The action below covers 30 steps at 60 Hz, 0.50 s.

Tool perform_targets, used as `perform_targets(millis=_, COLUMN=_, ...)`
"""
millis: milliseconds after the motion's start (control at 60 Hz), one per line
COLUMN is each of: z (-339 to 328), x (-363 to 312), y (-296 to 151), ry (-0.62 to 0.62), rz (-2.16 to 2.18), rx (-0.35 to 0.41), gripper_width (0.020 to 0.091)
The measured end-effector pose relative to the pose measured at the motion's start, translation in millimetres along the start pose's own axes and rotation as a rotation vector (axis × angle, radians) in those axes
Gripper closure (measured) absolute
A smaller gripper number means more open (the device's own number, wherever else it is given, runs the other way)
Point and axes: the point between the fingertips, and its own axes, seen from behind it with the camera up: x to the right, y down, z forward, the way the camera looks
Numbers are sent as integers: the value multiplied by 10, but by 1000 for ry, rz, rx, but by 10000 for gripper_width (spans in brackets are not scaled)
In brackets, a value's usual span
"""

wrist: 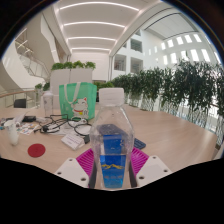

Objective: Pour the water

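Note:
A clear plastic water bottle (111, 135) with a white cap and a blue label stands upright between my fingers, held over the wooden table (175, 130). My gripper (112, 164) is shut on the bottle, with the pink pads (87, 160) pressing its lower body from both sides. The bottle's base is hidden below the fingers. No cup or receiving vessel shows clearly.
A green-and-white bag (77, 100) stands on the table beyond the bottle to the left. A red round lid (37, 150), cables and small items (45, 125) lie left of the fingers. White planters with plants (70, 72) and a row of trees (175, 85) stand behind.

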Motion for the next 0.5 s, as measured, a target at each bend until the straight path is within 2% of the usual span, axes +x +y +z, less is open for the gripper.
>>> perform_targets(millis=83, z=22, x=-32, y=-2, ry=0, rz=26, rx=1, gripper_width=654)
perform_targets(millis=233, z=45, x=-93, y=31, ry=-9, rz=97, rx=-100, gripper_width=698)
perform_targets(millis=267, z=37, x=-122, y=-63, ry=-14, rz=82, rx=-101, gripper_width=717)
perform_targets(millis=400, z=-92, x=-340, y=-636, ry=-25, rz=-119, rx=-99, gripper_width=718)
perform_targets(millis=500, z=-77, x=-873, y=-1162, ry=-7, rz=-393, rx=-37, gripper_width=719)
